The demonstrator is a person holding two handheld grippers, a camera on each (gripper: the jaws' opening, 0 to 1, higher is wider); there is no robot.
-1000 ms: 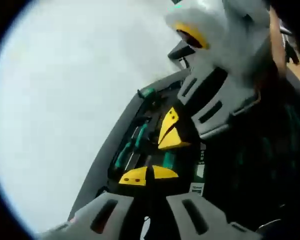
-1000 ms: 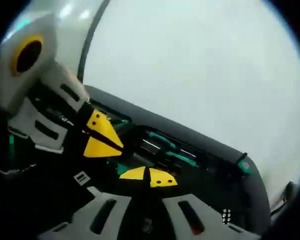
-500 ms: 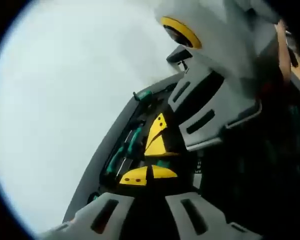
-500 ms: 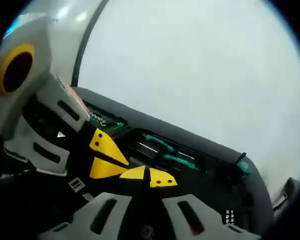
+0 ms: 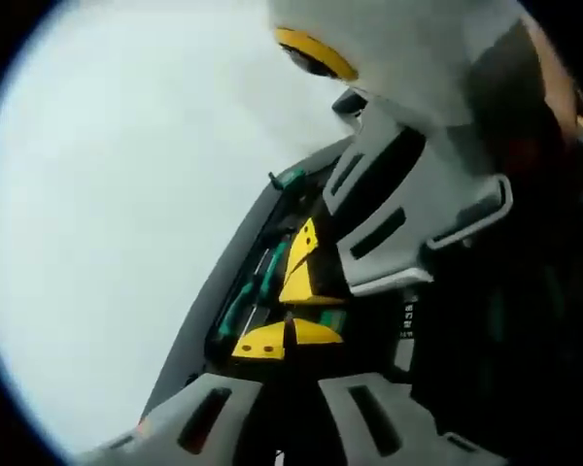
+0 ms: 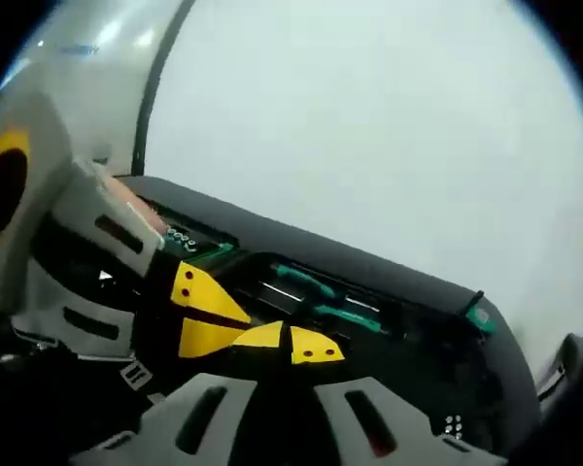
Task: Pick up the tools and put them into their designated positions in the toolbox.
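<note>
we saw the open black plastic toolbox (image 6: 389, 282) resting on the pale white bench (image 6: 389, 126), with green-handled screwdrivers (image 6: 321, 291) lying in its slots along the far wall. our left tool (image 5: 287, 338) and right tool (image 6: 290, 344) both hovered over the tray, yellow tips clenched together and grasping nothing. they sat just beside each other, nearly touching, in the left gripper view.

White table (image 5: 107, 194) — dark open toolbox (image 6: 389, 277) resting on it
</note>
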